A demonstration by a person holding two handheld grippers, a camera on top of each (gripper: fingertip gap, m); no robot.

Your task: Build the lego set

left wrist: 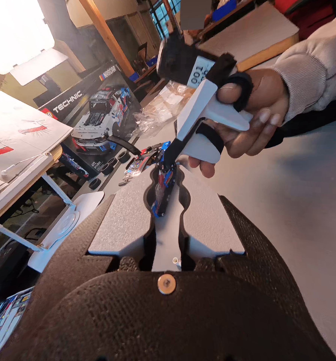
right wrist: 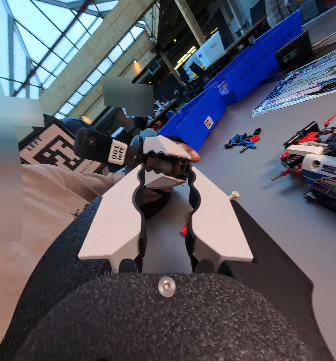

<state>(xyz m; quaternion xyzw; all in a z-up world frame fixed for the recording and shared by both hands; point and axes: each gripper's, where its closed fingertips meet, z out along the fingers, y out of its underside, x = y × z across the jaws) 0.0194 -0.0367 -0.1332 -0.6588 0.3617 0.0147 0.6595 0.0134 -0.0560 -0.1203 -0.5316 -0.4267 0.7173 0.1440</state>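
Grey worktop carries everything. Left hand-held gripper is clenched on a blue stickered lego panel, and the right hand-held gripper meets the panel's far tip with a small gap between its fingers; cannot tell whether it grips. Only the left view shows the set box, loose tyres and instruction booklet. Only the right view shows the part-built car, blue bins and loose pins.
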